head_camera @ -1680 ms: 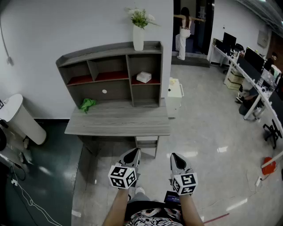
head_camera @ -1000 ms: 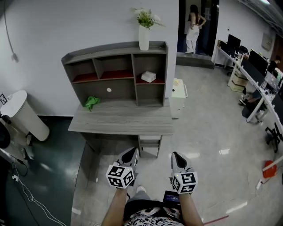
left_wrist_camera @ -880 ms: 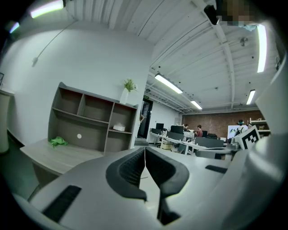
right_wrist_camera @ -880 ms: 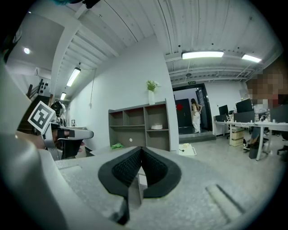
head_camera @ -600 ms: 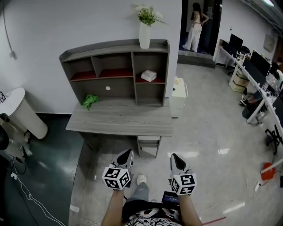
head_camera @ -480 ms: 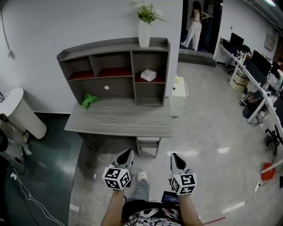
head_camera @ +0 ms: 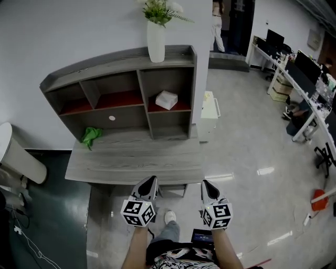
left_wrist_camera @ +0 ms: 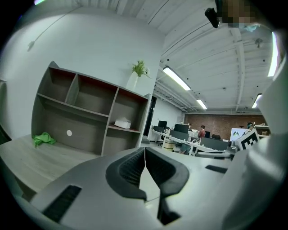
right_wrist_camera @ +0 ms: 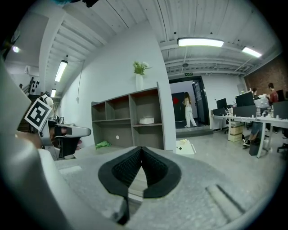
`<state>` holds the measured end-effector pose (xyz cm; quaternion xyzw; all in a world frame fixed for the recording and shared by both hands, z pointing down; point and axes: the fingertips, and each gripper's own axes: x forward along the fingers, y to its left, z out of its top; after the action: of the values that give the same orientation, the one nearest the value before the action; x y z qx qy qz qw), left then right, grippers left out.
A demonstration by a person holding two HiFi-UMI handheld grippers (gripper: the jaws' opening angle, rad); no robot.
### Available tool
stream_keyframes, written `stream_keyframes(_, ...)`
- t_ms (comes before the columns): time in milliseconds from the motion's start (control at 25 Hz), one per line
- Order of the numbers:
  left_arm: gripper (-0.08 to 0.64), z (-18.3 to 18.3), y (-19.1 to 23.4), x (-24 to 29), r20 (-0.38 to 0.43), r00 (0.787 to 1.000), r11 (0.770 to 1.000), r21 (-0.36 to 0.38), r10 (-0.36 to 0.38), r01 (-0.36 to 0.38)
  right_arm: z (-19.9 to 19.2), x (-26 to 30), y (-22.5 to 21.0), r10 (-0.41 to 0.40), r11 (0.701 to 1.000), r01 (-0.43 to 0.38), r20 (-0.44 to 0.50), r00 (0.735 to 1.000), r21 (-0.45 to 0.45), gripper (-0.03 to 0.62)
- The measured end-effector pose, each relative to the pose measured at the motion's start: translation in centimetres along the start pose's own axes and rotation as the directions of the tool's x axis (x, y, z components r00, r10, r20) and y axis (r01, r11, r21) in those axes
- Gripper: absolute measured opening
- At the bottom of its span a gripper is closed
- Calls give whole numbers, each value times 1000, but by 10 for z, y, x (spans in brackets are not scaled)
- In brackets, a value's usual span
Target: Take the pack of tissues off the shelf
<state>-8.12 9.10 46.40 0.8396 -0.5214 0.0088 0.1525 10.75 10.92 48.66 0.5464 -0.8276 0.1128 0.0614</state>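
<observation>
1. The room is an open office with a glossy pale floor [head_camera: 252, 157]. A darker green stretch of it lies at the left, below the plain white wall [head_camera: 68, 31].
2. Rows of workstations [head_camera: 310, 113] carrying dark monitors [head_camera: 306, 65] run along the right side, well apart from the desk.
3. The grey wood-grain desk [head_camera: 131, 163] stands against the wall, and most of its top is bare.
4. On the rear of the desk sits a grey shelf [head_camera: 118, 57] with open compartments. Its upper boards are lined in red.
5. A low white cabinet [head_camera: 208, 107] stands just beside the desk's right end.
6. A white vase [head_camera: 156, 42] holding green sprigs [head_camera: 157, 9] stands on top of the shelf.
7. The left tongs [head_camera: 148, 184] and right tongs [head_camera: 208, 185] are held side by side at the desk's near edge. Both are closed, tips together, with nothing between them.
8. The pack of tissues [head_camera: 166, 99], white, lies on the red board in the right-hand upper compartment.
9. A crumpled green cloth [head_camera: 90, 136] lies at the rear left of the desk.
</observation>
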Motion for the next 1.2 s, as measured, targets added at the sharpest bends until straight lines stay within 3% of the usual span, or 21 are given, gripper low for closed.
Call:
stream_keyframes(200,11,32,43,67,-5,1000,1000,12,-13,13,27,80,-16,-9,1000,9,-2,1000,6,5)
stream_keyframes(520,11,52,91,155,-27,998,998,11,-64,64,45,169,-27,-18,1000,18,-15,1000,6,5)
stream_keyframes(640,11,65,96,176,20,992,991,-39,-125,126,47,183,-37,-48,999,49,-17,999,13,5)
stream_keyframes(800,11,65,96,197,-12,990,990,-12,-141,141,44,188,-45,-88,996,88,-32,996,20,5)
stream_keyframes(960,11,79,95,204,55,985,985,-32,-165,167,45,192,-51,-107,993,108,-27,994,39,5)
stream_keyframes(1200,11,78,96,211,15,988,988,-1,-153,153,55,196,-53,-99,994,99,-8,995,40,5)
